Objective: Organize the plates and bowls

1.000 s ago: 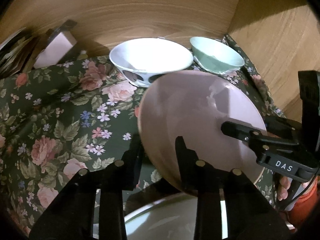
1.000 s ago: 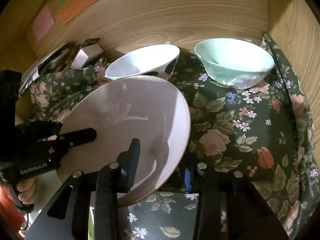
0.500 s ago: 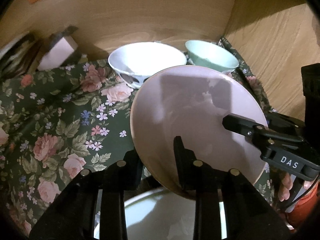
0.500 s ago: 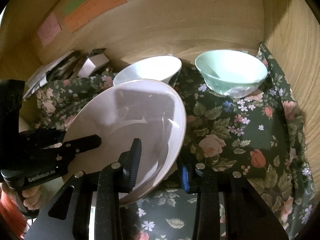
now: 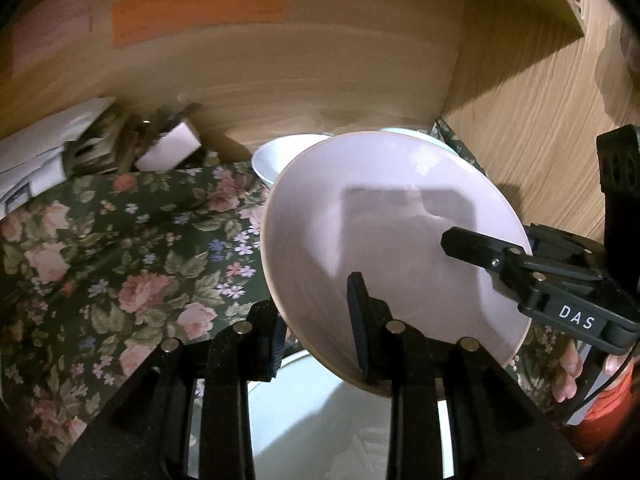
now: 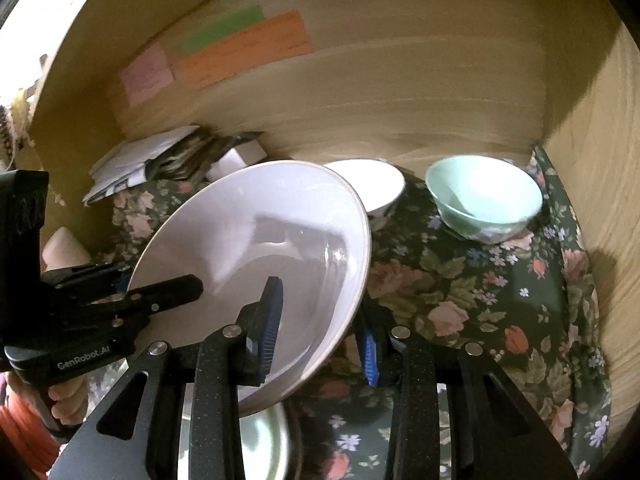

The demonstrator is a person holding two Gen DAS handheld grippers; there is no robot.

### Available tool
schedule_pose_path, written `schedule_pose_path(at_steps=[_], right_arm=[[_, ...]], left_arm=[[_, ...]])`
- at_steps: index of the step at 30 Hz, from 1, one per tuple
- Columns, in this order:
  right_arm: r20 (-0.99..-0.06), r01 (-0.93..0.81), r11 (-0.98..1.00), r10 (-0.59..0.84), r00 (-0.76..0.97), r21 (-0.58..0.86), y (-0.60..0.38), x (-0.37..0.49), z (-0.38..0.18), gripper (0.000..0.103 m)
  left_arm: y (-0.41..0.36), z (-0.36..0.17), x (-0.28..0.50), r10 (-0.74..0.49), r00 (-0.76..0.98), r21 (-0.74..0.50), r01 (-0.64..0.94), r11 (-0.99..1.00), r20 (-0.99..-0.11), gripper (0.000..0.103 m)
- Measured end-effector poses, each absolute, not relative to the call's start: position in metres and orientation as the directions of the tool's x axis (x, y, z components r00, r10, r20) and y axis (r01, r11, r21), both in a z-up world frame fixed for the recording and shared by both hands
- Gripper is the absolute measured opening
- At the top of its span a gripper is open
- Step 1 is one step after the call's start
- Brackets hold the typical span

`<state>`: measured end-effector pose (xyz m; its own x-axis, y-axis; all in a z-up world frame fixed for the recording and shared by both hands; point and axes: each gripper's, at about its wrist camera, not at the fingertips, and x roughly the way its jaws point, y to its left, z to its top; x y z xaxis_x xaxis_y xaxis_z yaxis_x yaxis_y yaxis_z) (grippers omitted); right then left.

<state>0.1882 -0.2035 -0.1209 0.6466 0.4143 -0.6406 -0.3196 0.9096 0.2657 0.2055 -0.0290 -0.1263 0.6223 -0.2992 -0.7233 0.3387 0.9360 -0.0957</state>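
A pale pink plate hangs tilted above the floral cloth, gripped from both sides. My left gripper is shut on its near-left rim, one finger inside the plate and one under it. My right gripper is shut on the opposite rim of the same pink plate. Each gripper shows in the other's view, the right gripper and the left gripper. Behind the plate stand a white bowl and a mint green bowl. A pale plate lies below the lifted one.
The floral cloth covers a wooden alcove floor, with wooden walls behind and to the right. Papers and a small box sit at the back left. Coloured notes are stuck on the back wall. A person's fingers hold the right gripper.
Both grippers have lifted the pink plate higher off the cloth, and the views have tipped up to show more of the back wall and its notes.
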Motion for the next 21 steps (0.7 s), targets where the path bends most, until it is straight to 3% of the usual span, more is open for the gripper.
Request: schedule_pose_path(at_steps=[21], right_arm=[[-0.624, -0.471, 0.849, 0.506, 0.596, 0.239, -0.129, 0.166, -0.106, 0.031]], left_arm=[[0.047, -0.109, 0.145, -0.197, 0.713, -0.082, 0.193, 0.978, -0.673, 0.029]])
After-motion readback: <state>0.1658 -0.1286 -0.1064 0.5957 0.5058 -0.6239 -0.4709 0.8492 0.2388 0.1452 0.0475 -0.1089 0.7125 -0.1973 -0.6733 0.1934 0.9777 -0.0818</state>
